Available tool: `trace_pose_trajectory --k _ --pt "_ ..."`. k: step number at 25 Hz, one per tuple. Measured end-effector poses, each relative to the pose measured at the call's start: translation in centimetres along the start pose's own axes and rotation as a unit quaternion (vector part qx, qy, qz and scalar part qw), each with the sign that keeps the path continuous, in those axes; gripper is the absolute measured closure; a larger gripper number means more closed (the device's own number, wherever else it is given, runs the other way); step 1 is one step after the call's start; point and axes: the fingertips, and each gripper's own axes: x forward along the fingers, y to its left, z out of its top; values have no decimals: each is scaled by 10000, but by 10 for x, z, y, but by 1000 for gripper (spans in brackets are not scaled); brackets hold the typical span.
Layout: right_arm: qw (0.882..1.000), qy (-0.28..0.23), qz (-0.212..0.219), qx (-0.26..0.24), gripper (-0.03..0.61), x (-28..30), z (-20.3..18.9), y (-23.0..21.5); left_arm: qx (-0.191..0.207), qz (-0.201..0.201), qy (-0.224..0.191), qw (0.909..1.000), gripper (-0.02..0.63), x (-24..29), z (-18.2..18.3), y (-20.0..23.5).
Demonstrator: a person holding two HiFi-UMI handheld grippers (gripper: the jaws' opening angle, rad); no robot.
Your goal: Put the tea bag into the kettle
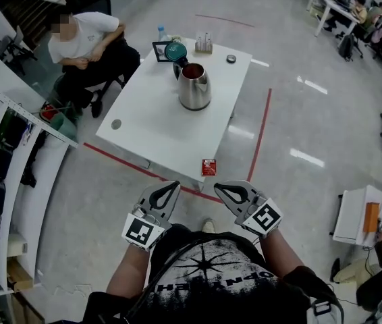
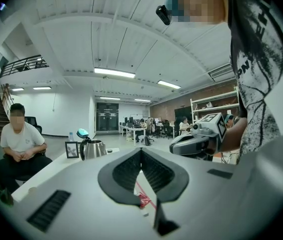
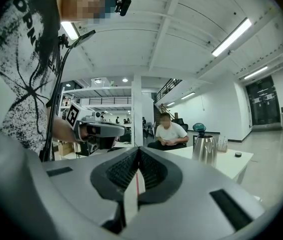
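The left gripper (image 1: 171, 189) and right gripper (image 1: 223, 189) hover short of the worktop (image 1: 144, 120), jaws closed on nothing; the red tea bag (image 1: 208, 167) lies at its near edge, within reach; the kettle (image 1: 194, 86) stands open-lidded beyond, apparently ready to receive it.
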Motion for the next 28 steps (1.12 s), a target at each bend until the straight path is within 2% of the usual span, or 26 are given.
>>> trace_pose_trajectory --k 8,12,17,22,28 --pt "9998 128 -142 51 568 20 0 -28 -58 -61 154 9998 606 21 -9 28" --pt "9994 107 -322 -14 568 38 2 -46 -104 -373 24 9992 606 35 -8 47" --pt "9970 123 -764 52 569 61 6 -78 141 -731 8 9972 606 54 -4 91" --pt "9922 146 -1223 169 568 82 2 -101 139 -1142 6 9934 606 75 0 119" --pt "9854 224 -1657 306 568 82 -11 -117 167 -1651 93 9861 606 99 -7 126"
